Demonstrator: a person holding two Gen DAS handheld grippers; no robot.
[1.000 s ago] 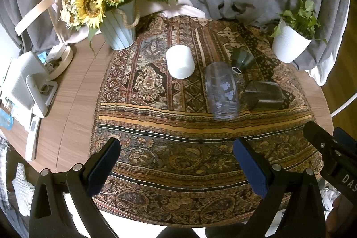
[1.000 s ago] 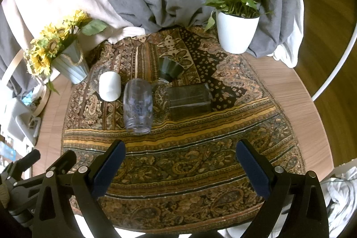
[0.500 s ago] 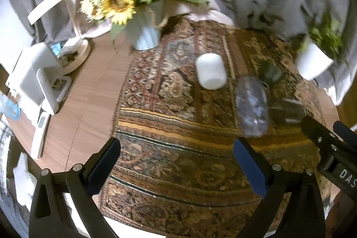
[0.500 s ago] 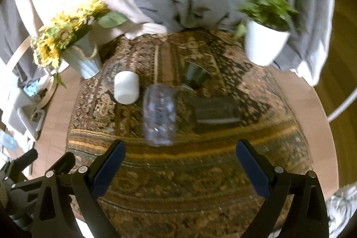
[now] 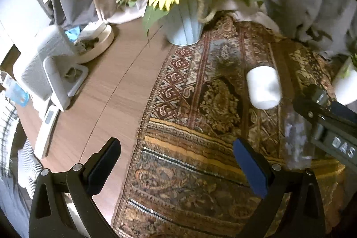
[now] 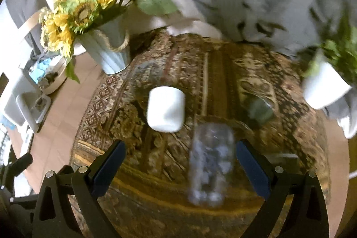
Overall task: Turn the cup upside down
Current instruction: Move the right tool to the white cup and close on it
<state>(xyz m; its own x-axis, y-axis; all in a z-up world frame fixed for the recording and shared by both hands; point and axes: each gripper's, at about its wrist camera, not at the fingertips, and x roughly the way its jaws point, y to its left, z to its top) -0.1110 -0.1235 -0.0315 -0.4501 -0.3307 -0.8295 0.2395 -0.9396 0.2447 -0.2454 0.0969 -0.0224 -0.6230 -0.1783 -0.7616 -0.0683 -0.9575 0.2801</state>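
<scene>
A big patterned cloth (image 6: 223, 86) covers the wooden table (image 5: 116, 90). A sunflower vase (image 6: 109, 48) stands at its far corner. The right gripper (image 6: 178, 166) and left gripper (image 5: 176, 168) are both wide open, holding nothing. The clear glass cup (image 6: 210, 162) lies on its side between the right fingers, beside a white cup (image 6: 166, 108).

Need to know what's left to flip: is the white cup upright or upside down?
Cannot tell: the white cup stands on end on the cloth, its top blurred white.
</scene>
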